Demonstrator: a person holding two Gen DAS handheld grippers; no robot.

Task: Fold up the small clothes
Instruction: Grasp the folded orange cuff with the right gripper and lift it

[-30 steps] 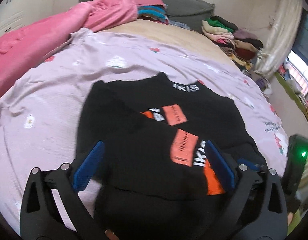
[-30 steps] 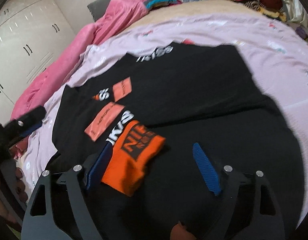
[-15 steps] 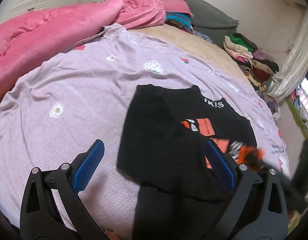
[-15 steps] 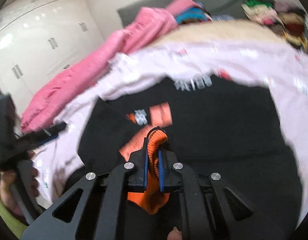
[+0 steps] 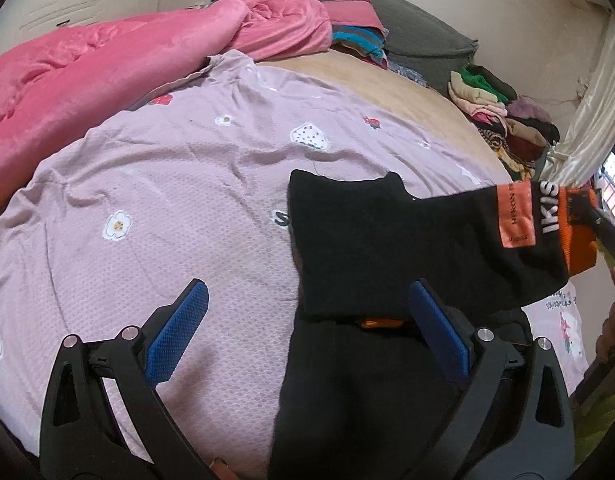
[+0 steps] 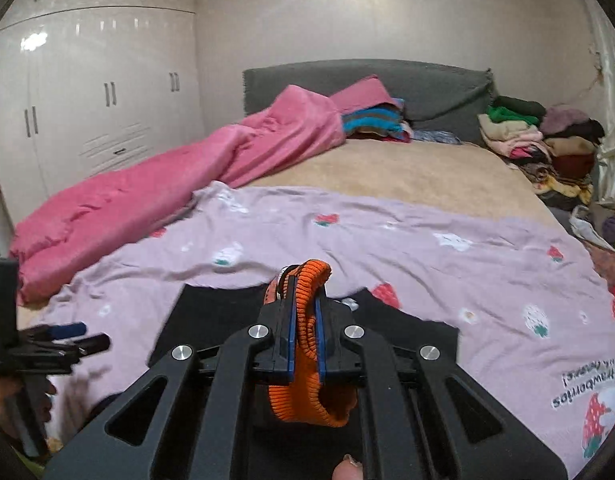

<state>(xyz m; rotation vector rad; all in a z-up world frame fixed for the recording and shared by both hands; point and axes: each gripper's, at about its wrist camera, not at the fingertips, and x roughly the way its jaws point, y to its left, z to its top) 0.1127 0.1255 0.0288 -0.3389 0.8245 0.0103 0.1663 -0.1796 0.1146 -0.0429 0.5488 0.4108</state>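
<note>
A small black sweater (image 5: 371,248) with orange patches and white lettering lies on the lilac bedspread (image 5: 167,208). My right gripper (image 6: 305,316) is shut on its orange ribbed cuff (image 6: 307,396) and holds the sleeve (image 5: 519,216) lifted out to the right above the sweater body (image 6: 211,328). My left gripper (image 5: 303,320) is open and empty, low over the sweater's left edge, with its right finger above the black cloth. It also shows at the left edge of the right wrist view (image 6: 67,338).
A pink blanket (image 5: 107,64) lies along the bed's left side. Folded clothes (image 6: 547,140) are stacked at the back right by the grey headboard (image 6: 387,80). White wardrobes (image 6: 87,92) stand to the left. A curtain (image 5: 595,120) hangs at the right.
My right gripper closed on the orange cuff and lifted it up and to the right, unfolding the sleeve. My left gripper drew back to the left, staying open.
</note>
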